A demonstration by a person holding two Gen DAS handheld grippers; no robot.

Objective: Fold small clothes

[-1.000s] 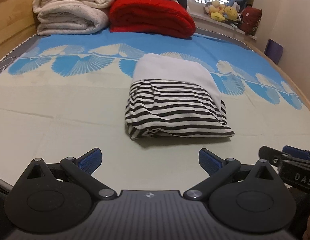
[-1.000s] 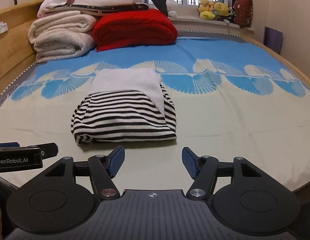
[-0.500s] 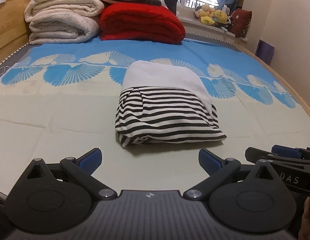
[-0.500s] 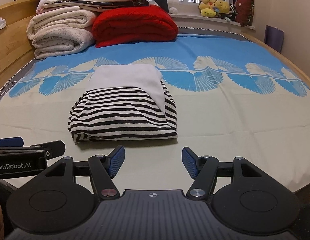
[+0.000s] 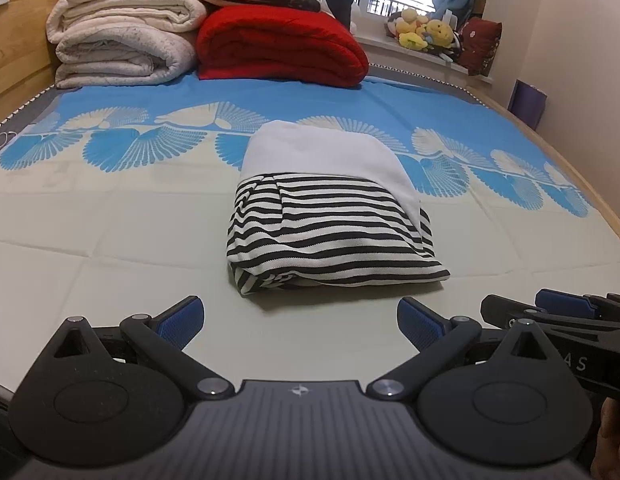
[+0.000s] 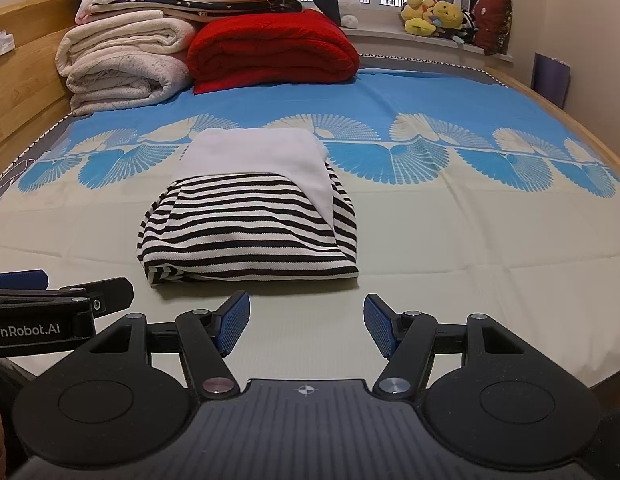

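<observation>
Lay folded just ahead of both sets of jaws: a striped garment [image 5: 334, 236], black and white, with a plain white panel [image 5: 326, 156] turned over its far half. Sat a little right of the gap in the left gripper [image 5: 299, 322], a little left of the gap in the right gripper [image 6: 305, 326]. Touched by neither. Both pairs of jaws stood wide apart, nothing between the blue pads.

Looked light, soft and limp, a thin knit likely to sag and slide open if lifted by one edge. Judged not fragile, and grippy enough for ribbed pads. Showed a thick rolled fold along the near edge, with loose layers gaping at the near left corner [image 5: 249, 284]. Best taken, probably, at the two near corners together, pinching through all layers so the stack stayed intact. Appeared already folded into a compact bundle, so little seemed left beyond a last fold or a tidy.

Beneath the jaws, a bed sheet [image 6: 470, 240], pale cream with a few creases, turning blue with fan motifs farther out. Beyond that, rolled cream blankets [image 6: 121, 68] and a red quilt [image 6: 269, 48] stacked against a wooden headboard [image 6: 25, 80]. Farther off to the right, plush toys [image 6: 434, 16] on a sill under a window.
</observation>
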